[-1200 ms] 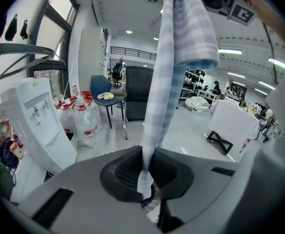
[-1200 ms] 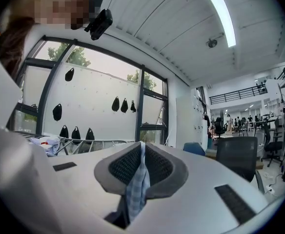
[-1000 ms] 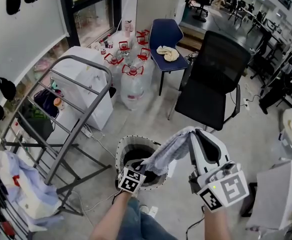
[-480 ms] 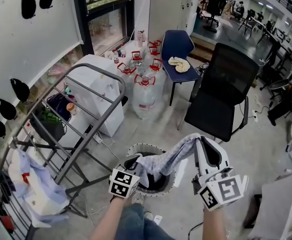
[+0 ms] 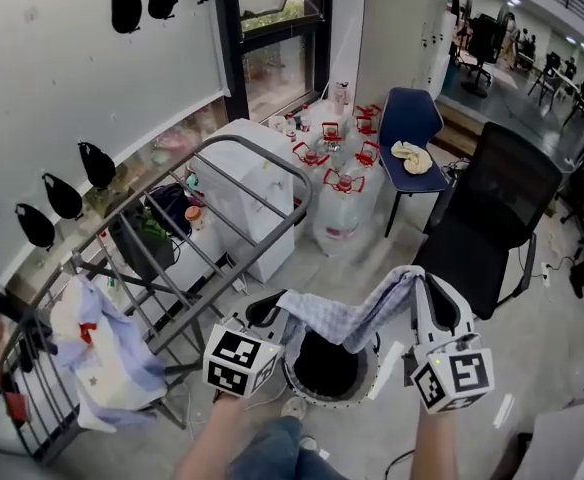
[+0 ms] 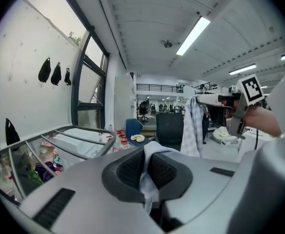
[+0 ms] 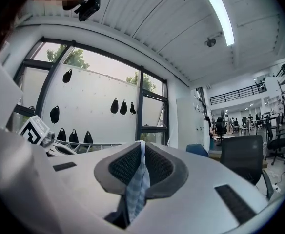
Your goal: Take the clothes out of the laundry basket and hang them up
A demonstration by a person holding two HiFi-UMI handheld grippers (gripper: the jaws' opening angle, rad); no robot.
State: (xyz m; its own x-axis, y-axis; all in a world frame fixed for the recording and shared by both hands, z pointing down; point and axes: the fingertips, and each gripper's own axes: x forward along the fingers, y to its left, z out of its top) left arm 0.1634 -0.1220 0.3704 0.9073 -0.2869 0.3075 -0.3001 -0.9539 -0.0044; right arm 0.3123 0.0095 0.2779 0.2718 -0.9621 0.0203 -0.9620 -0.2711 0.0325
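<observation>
Above the round, dark-mouthed laundry basket (image 5: pixel 322 401) with its pale rim, a thin checked blue-grey garment (image 5: pixel 347 318) sags as a soft band between the two tongs. The left gripper (image 5: pixel 267 310) is clamped on one bunched edge, and the right gripper (image 5: pixel 419 276) pinches the other between ribbed black pads. Left of them stands a grey tubular drying rack (image 5: pixel 232 148) with a pale blue shirt (image 5: pixel 102 353) draped low. A second ago the cloth trailed into the basket; now it is stretched wider, clear of the opening.
</observation>
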